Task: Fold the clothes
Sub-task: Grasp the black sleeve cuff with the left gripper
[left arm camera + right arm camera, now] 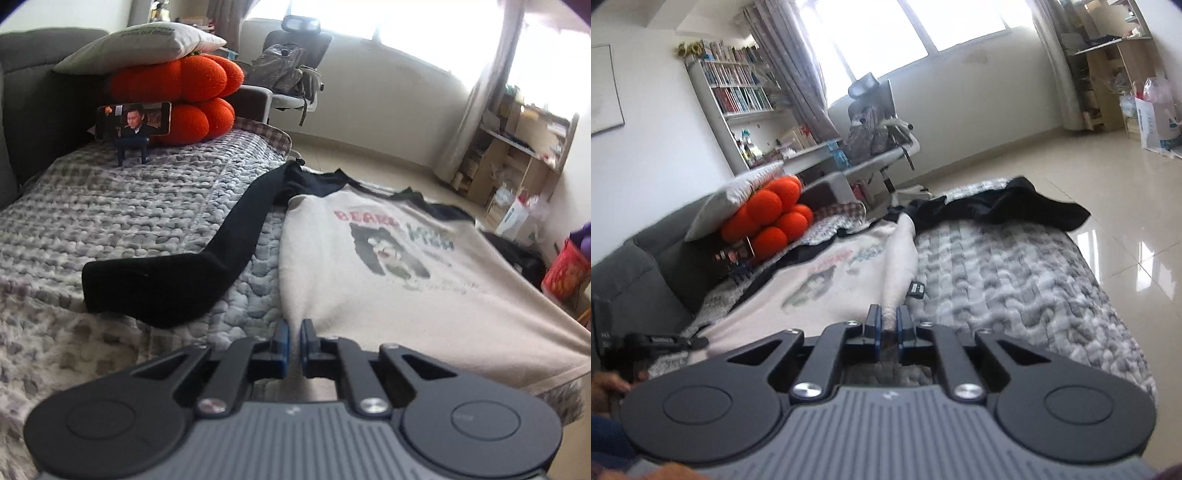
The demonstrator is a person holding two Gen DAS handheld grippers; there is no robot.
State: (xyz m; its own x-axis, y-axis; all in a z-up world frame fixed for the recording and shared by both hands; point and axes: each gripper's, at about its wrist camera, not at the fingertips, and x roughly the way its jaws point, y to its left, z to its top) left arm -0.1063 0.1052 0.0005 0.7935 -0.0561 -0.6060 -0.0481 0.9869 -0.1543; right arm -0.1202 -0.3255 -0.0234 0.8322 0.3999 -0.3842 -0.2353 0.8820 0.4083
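Cream shirt [369, 236] on quilt [147, 206] | left gripper [294, 328] pinching hem | right gripper [888, 317] pinching hem | black sleeve [207, 258] left of shirt

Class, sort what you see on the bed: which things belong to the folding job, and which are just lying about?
Part of the job:
- cream T-shirt, its hem pinched by both tools
- left tool
- right tool
- black garment, possibly next

Just lying about:
- orange cushion
- white pillow
- phone on stand
- office chair

Cream shirt [369, 295] soft matt cloth; quilt [129, 221] bumpy; floor [1089, 166] glossy tile.
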